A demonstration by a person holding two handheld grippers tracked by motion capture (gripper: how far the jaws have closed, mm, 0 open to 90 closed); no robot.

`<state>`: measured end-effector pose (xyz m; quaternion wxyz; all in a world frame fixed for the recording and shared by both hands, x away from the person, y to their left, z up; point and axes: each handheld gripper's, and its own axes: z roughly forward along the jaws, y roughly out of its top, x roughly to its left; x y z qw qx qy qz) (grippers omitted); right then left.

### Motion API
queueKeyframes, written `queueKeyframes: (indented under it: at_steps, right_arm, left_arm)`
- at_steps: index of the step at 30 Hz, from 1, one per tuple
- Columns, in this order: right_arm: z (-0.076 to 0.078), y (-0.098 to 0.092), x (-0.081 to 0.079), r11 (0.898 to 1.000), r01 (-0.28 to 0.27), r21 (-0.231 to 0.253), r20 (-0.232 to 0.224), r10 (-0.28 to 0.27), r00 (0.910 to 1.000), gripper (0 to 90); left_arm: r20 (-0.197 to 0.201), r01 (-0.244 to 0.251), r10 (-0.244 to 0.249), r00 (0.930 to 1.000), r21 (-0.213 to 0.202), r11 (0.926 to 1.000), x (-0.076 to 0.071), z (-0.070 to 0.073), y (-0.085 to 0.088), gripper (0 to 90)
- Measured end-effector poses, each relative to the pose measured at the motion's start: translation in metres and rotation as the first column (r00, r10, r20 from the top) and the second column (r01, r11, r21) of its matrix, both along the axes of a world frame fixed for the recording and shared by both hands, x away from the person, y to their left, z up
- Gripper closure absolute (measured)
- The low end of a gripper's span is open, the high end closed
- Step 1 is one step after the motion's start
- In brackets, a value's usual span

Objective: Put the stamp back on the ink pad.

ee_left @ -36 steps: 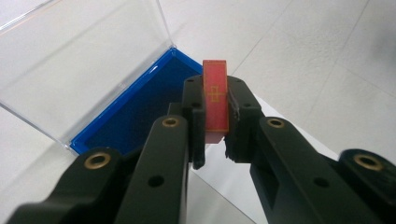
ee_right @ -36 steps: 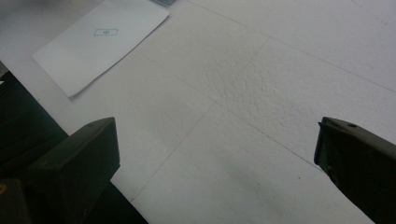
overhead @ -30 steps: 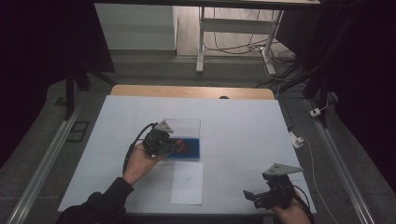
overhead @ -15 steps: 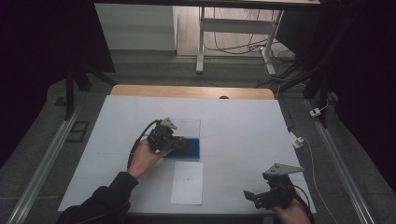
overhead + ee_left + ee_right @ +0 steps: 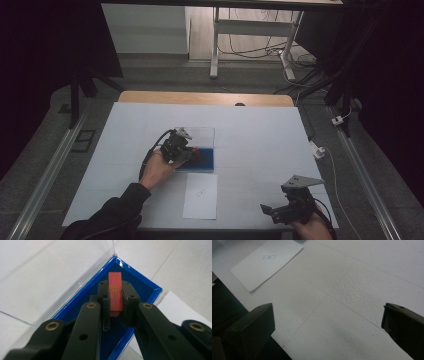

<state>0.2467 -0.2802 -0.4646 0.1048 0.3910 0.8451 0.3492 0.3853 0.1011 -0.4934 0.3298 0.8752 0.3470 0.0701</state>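
My left gripper (image 5: 115,302) is shut on a flat red card (image 5: 115,291) with a thin orange outline printed on it. It holds the card just above the dark blue floor of a blue tray (image 5: 140,281) whose clear lid (image 5: 50,277) stands open behind it. From above, the left gripper (image 5: 192,152) sits over the left part of the blue tray (image 5: 205,157) at the table's middle. My right gripper (image 5: 267,210) rests near the front right edge, and its jaws stand wide open over bare white table (image 5: 337,302).
A white sheet of paper (image 5: 201,195) with a small printed mark lies in front of the tray; the same white paper (image 5: 267,261) lies ahead of the right gripper. The table's front edge runs close under the right gripper. A wooden strip (image 5: 205,98) borders the far side.
The left hand has moved forward and to the right and sunk lower over the blue tray, still holding the red card. The right gripper has stayed where it was.
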Motion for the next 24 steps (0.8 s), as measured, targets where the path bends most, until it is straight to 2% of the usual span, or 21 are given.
queueKeyframes:
  at_steps: [6,14,18,24]
  right_arm:
    - [-0.0001,0.0001,0.0,1.0,-0.003,0.0,0.002,0.003,1.0,0.0]
    - [-0.0003,0.0007,-0.0003,1.0,-0.004,-0.004,0.001,0.004,1.0,0.0]
    - [-0.0001,0.0007,-0.0005,1.0,-0.005,-0.011,0.003,0.006,1.0,0.0]
    - [-0.0002,0.0008,-0.0006,1.0,-0.006,-0.012,0.004,0.006,1.0,0.0]
  left_arm:
    - [0.003,0.003,-0.003,1.0,0.03,0.9995,-0.0001,-0.0033,-0.0022,79.1]
    - [0.007,0.008,-0.008,0.9999,0.045,0.999,-0.0006,-0.0048,-0.0041,78.4]
    - [0.008,0.015,-0.015,0.9999,0.064,0.9978,-0.0012,-0.0068,-0.0063,73.4]
    - [0.023,0.006,-0.007,0.9997,0.043,0.9991,-0.0018,-0.0015,-0.0049,64.7]
